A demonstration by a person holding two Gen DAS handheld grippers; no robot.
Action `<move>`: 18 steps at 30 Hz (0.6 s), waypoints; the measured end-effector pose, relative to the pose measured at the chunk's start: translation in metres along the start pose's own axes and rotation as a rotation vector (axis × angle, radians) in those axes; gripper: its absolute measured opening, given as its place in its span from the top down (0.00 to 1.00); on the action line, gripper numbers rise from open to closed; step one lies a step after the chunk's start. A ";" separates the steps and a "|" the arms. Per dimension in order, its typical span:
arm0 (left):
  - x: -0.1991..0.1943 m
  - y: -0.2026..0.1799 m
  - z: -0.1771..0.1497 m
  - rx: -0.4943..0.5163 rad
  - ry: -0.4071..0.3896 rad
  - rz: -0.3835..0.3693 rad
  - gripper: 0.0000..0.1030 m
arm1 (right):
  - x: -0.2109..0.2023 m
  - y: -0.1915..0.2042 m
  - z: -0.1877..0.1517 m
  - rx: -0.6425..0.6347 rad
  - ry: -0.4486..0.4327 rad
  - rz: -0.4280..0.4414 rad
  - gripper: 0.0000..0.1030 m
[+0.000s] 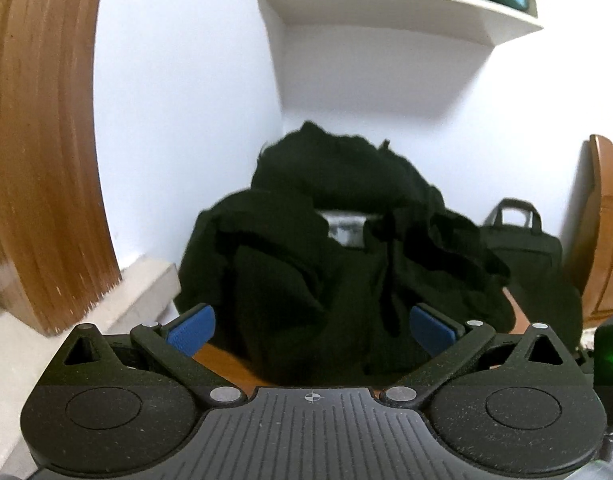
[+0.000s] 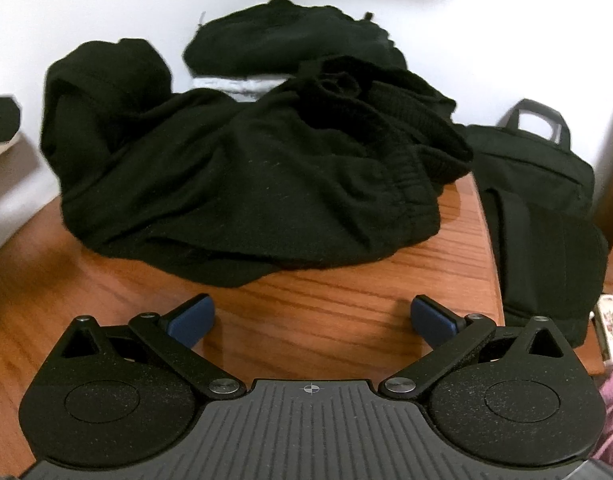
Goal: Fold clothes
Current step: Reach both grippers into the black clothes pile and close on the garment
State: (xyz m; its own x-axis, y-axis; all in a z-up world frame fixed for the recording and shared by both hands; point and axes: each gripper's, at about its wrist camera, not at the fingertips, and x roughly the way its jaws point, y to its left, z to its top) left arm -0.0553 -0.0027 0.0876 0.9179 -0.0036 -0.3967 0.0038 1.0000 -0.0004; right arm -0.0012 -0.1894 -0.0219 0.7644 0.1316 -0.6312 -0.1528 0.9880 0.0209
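the black clothes [image 2: 242,184] were found heaped in a crumpled pile on the wooden table [image 2: 306,320], unfolded, with an elastic waistband visible on the right side of the pile in the right wrist view. a second dark bundle [image 2: 290,40] was seen behind the pile against the white wall [image 2: 66,8], resting on something pale — what it was could not be told.

the right gripper [image 2: 312,320] was held low over bare table just in front of the pile's near edge. its blue-padded fingers [image 2: 192,320] were spread wide, nothing between them, and no cloth was touched.

the left gripper [image 1: 312,328] was pointed at the same pile [image 1: 306,260] from close range. its fingers [image 1: 192,328] were likewise spread wide; the dark fabric filled the gap in the view, but contact with the pads could not be confirmed, the frame being blurred.

a black bag [image 2: 538,200] with a grey handle was noted standing just beside the table's right edge. in the left wrist view a white shelf [image 1: 386,4] holding stacked items was recorded high on the wall, and a wooden panel [image 1: 38,140] at the left.
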 end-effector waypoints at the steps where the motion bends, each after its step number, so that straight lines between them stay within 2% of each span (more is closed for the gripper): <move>1: 0.000 0.001 0.000 -0.005 -0.004 -0.001 0.00 | -0.001 0.000 0.000 -0.013 0.001 0.015 0.00; 3: 0.000 0.003 0.000 -0.023 -0.001 -0.009 0.00 | -0.003 -0.002 -0.001 -0.047 0.007 0.059 0.00; 7: 0.002 0.008 -0.001 -0.048 0.007 -0.027 0.00 | -0.011 -0.006 0.000 -0.169 0.051 0.201 0.00; 9: 0.003 0.012 -0.001 -0.059 0.010 -0.035 0.00 | -0.022 -0.011 0.001 -0.236 0.046 0.248 0.02; 11: 0.005 0.014 -0.002 -0.068 0.017 -0.036 0.00 | -0.038 -0.018 0.003 -0.291 -0.007 0.284 0.02; 16: 0.011 0.013 -0.007 -0.126 0.038 -0.050 0.00 | -0.042 -0.068 0.037 -0.289 -0.039 0.364 0.05; 18: 0.016 0.008 -0.013 -0.160 0.065 -0.050 0.00 | -0.031 -0.089 0.055 -0.287 -0.042 0.383 0.15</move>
State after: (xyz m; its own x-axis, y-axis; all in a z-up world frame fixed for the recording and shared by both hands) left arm -0.0453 0.0053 0.0696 0.8906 -0.0580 -0.4510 -0.0195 0.9861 -0.1653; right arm 0.0228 -0.2766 0.0388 0.6430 0.4904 -0.5883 -0.5903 0.8067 0.0272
